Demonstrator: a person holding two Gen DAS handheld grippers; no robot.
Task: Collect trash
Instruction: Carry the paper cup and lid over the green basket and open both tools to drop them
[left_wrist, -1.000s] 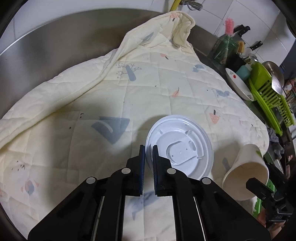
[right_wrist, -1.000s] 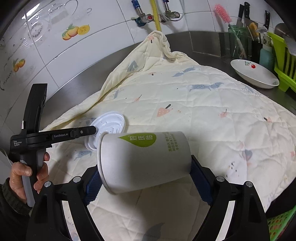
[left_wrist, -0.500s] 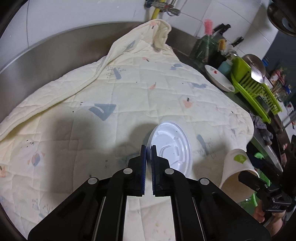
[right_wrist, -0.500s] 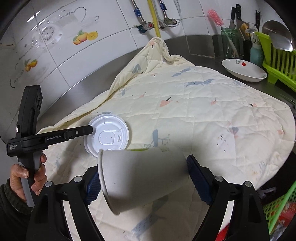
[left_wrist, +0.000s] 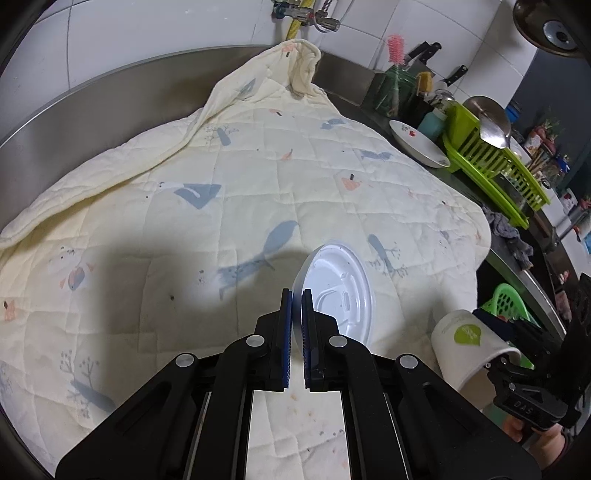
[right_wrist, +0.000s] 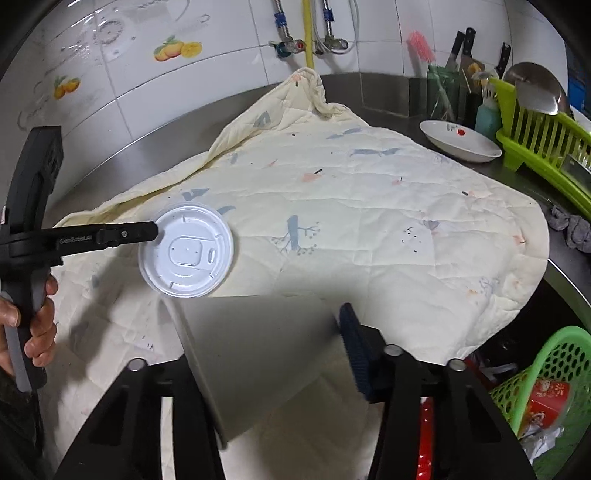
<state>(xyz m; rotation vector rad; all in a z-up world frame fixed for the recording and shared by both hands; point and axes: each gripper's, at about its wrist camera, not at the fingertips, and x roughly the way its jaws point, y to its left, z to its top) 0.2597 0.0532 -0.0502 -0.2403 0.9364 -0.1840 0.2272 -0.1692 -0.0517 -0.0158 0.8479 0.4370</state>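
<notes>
My left gripper (left_wrist: 294, 295) is shut on the rim of a white plastic cup lid (left_wrist: 338, 295) and holds it in the air above the quilted cream cloth (left_wrist: 258, 177). The lid (right_wrist: 186, 251) and the left gripper (right_wrist: 155, 230) also show in the right wrist view. My right gripper (right_wrist: 266, 325) is shut on a white paper cup (right_wrist: 258, 354) lying on its side between the jaws. The cup (left_wrist: 469, 347), with a green leaf logo, shows at the lower right of the left wrist view.
A green mesh bin (right_wrist: 543, 387) with trash in it stands below the counter edge at the right. A white bowl (right_wrist: 460, 142), a green dish rack (right_wrist: 546, 140), knives and a brush stand at the back right. A grey rag (right_wrist: 570, 229) lies on the steel counter.
Both grippers have lifted and moved right toward the counter's edge with the lid and the cup. The green bin has come into view. The cup's logo has turned out of the right wrist view.
</notes>
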